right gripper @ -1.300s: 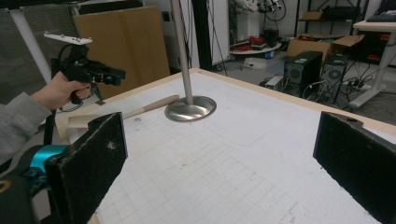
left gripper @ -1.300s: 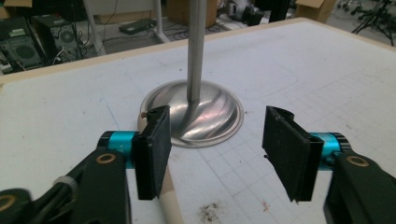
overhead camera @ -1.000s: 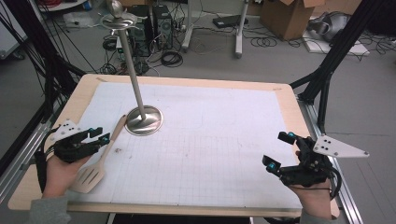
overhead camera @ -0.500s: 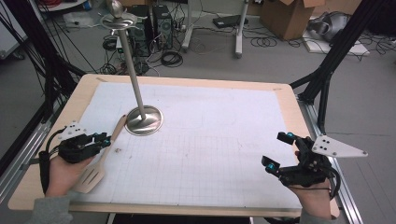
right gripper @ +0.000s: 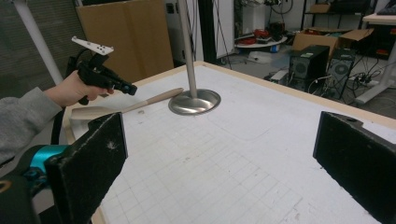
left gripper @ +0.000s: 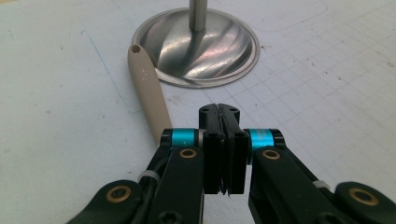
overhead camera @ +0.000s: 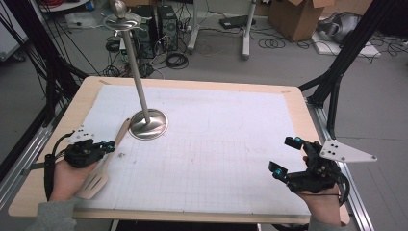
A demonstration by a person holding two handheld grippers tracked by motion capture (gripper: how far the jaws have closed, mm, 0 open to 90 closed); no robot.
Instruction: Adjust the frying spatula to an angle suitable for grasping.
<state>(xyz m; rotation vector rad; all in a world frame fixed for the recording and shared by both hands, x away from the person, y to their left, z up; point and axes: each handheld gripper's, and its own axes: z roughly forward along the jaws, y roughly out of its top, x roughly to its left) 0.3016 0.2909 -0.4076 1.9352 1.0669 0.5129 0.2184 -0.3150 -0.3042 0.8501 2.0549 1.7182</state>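
The left gripper [left gripper: 223,112] has moved forward, jaws pressed together just right of the spatula [left gripper: 148,89], while the right gripper [overhead camera: 288,159] waits with jaws spread.

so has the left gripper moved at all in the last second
Yes. In the high view the left gripper, its fingers closed, has slid forward and rightward over the wooden spatula, toward the round metal base of the stand. The spatula and stand stay put.

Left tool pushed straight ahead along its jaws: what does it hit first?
Probably the round steel stand base, straight ahead of the shut left tool. The wooden spatula handle lies just left of that line; height is unclear.
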